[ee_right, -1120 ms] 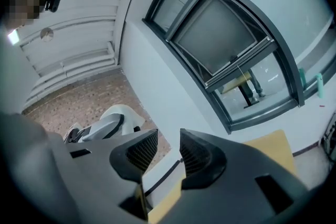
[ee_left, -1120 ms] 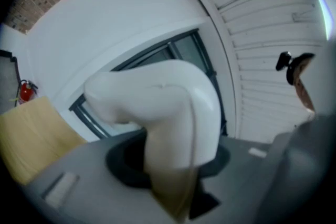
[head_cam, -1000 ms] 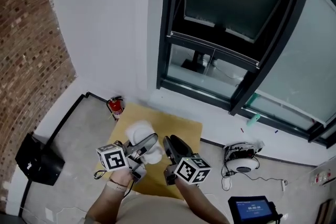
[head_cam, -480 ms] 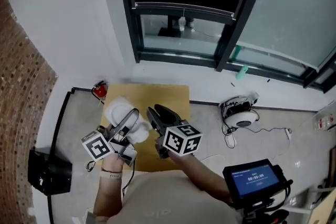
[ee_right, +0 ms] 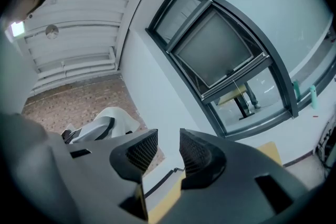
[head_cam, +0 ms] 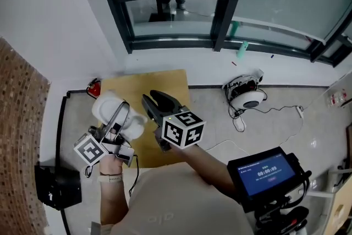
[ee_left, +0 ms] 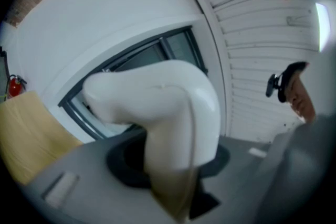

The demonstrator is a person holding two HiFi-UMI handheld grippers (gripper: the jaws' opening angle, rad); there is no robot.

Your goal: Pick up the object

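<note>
Since the earlier frames the head view has swung. The yellow mat (head_cam: 157, 85) and the red fire extinguisher (head_cam: 93, 87) now lie further left, and the screen (head_cam: 263, 175) at lower right has come fully into view. Both grippers have drifted left with the person's arms.

The left gripper (head_cam: 122, 113) is clamped on the white object (head_cam: 110, 109), which is held up off the floor over the mat's left edge (how high cannot be told). In the left gripper view the white object (ee_left: 163, 107) fills the centre and hides the jaw tips. Only grey gripper body and a dark ring show beneath it, and its lower end falls into tan shadow. It is smooth, glossy and bent like an elbow with a rounded top. What it is cannot be made out.

The right gripper (head_cam: 159, 102) holds nothing. Its view shows the right gripper (ee_right: 168, 152) with jaws standing a narrow gap apart, and its black pads (ee_right: 142, 150) are cross-hatched.

Each gripper carries a cube with black-and-white square markers, the left cube (head_cam: 91, 149) and the right cube (head_cam: 184, 129).

The mat is flat and matte, and its near edge is covered by the arms. Rough brick wall (head_cam: 22, 118) is cut off at the left. The screen glows blue, with digits too small to read. A white device (head_cam: 250, 97) trails thin cables across the floor.
</note>
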